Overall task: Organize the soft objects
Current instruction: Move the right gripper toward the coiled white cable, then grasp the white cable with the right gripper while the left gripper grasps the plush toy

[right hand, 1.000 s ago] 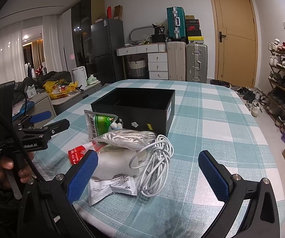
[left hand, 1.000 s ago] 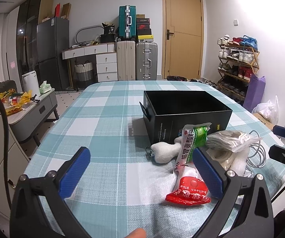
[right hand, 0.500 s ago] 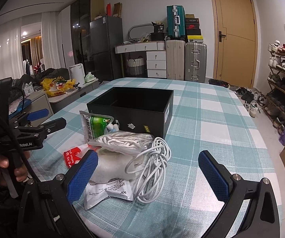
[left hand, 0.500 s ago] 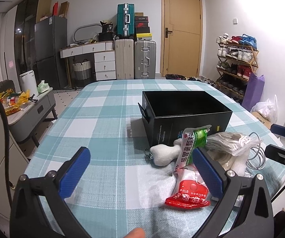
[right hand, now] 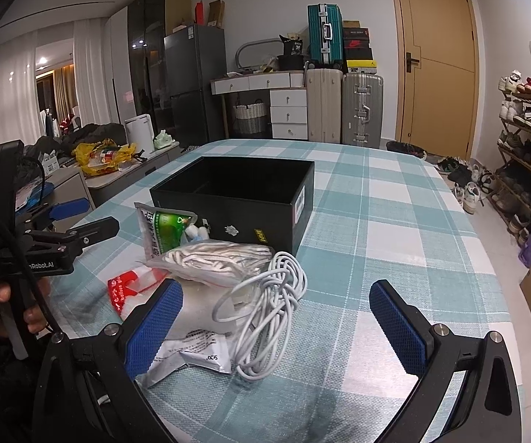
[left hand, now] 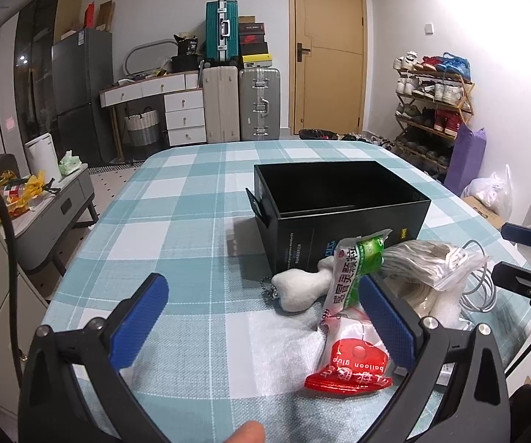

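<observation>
A black box (left hand: 343,199) is seen standing open on the teal-and-white checked tabletop (left hand: 177,221), with a heap of soft things just in front of its near wall. On the red card of a clear packet (left hand: 350,365) the words "balloon glue" can be read, upside down in the left wrist view. A white-and-green sachet (left hand: 354,269) printed with large Chinese characters is propped against the box wall. On a white pouch (right hand: 195,350) at the bottom of the heap only the figures "066" can be made out, inverted. "Robot.AI" is printed on the side of the left gripper (right hand: 81,217) as seen from the right wrist view. A yellow badge on the box wall is too small to be read.

A white plush toy (left hand: 298,288) with a bead chain lies beside the sachet, a clear bag of white cord (right hand: 213,258) rests on top of the heap, and a coiled white cable (right hand: 269,306) lies against it on the right.

The jaws of the left gripper (left hand: 261,325) are held wide apart, nothing between them; the glue packet lies just under the right-hand jaw, partly covered by it. The jaws of the right gripper (right hand: 287,328) are likewise spread wide and empty, the cable lying between them and the pouch just beside the left-hand jaw.
</observation>
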